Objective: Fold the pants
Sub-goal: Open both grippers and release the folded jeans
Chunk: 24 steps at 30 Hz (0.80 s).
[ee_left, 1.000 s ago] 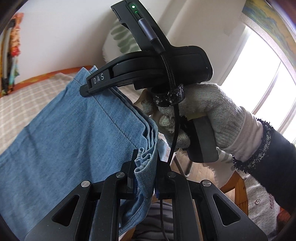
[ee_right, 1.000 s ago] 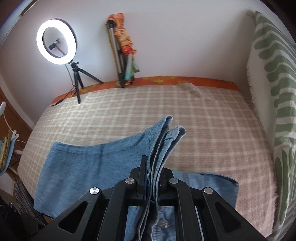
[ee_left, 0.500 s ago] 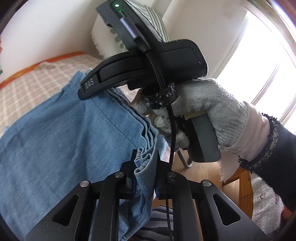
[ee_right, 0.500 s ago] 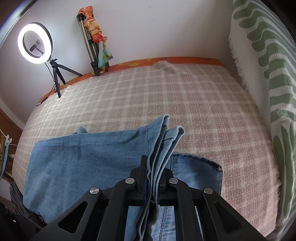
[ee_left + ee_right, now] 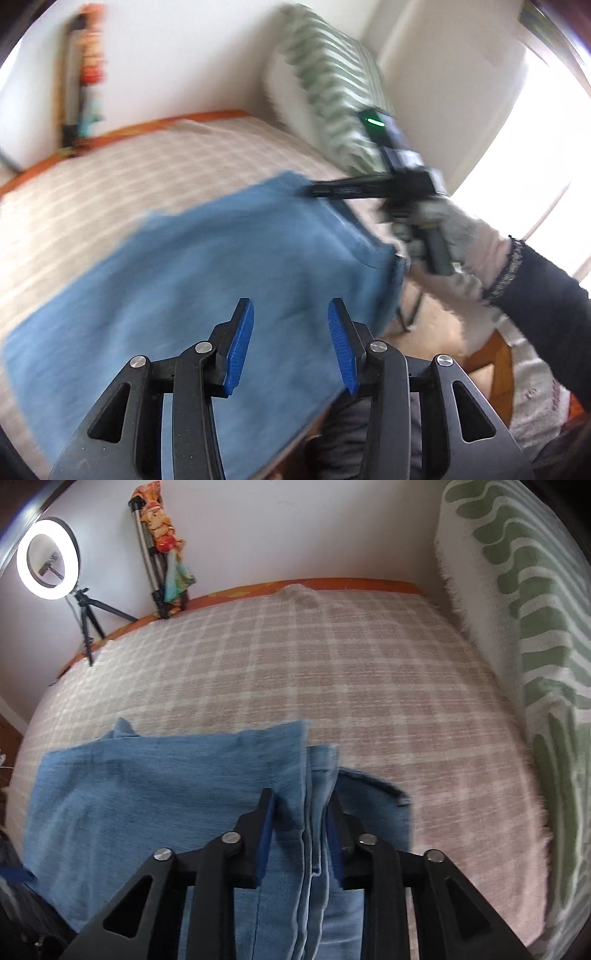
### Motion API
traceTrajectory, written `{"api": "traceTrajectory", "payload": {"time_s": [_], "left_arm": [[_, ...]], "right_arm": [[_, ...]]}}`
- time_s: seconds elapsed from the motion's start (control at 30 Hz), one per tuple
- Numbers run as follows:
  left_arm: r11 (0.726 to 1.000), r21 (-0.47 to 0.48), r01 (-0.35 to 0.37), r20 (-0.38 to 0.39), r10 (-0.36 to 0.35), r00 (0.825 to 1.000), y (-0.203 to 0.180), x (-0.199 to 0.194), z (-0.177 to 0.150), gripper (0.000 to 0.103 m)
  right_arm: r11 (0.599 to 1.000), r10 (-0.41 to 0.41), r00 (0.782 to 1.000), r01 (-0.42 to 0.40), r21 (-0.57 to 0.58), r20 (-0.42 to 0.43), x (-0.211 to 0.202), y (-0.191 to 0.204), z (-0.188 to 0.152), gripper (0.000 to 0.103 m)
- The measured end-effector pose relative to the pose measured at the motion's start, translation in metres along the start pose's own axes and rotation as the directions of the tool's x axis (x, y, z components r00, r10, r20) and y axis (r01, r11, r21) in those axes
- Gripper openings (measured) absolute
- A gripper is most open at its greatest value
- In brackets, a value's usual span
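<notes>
The fold is being laid down. The left gripper (image 5: 291,345) is spread wide with nothing in it. The right gripper (image 5: 301,834) is partly parted around stacked hems, so letting go and pulling back is needed next. The soft blue denim pants (image 5: 155,786) lie folded on the checked bedspread (image 5: 295,657).

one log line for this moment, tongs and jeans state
left tongs: open, above jeans | right tongs: open, stacked hem edges between fingers | jeans: folded flat on checked bedspread
</notes>
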State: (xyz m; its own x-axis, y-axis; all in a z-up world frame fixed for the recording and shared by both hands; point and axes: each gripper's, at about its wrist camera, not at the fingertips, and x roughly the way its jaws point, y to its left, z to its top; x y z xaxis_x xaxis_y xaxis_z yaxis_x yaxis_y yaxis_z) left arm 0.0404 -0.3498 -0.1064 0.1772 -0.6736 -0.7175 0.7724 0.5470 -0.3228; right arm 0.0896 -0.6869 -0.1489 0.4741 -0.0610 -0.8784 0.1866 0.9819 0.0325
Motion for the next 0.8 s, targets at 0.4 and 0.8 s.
{"api": "traceTrajectory", "payload": {"time_s": [0.4,0.8], "left_arm": [[0.945,-0.219,-0.244,-0.008,0.248,0.969,0.101,-0.073,-0.069,0.041],[0.869,-0.357,-0.342,-0.122,0.320,0.940,0.131,-0.070,-0.145,0.041]], "right_arm": [[0.993,0.116,0.993,-0.115,-0.027,0.033,-0.044,0.031,-0.035,0.036],[0.993,0.119,0.992,-0.119,-0.021,-0.034,-0.006,0.057,-0.055,0.039]]}}
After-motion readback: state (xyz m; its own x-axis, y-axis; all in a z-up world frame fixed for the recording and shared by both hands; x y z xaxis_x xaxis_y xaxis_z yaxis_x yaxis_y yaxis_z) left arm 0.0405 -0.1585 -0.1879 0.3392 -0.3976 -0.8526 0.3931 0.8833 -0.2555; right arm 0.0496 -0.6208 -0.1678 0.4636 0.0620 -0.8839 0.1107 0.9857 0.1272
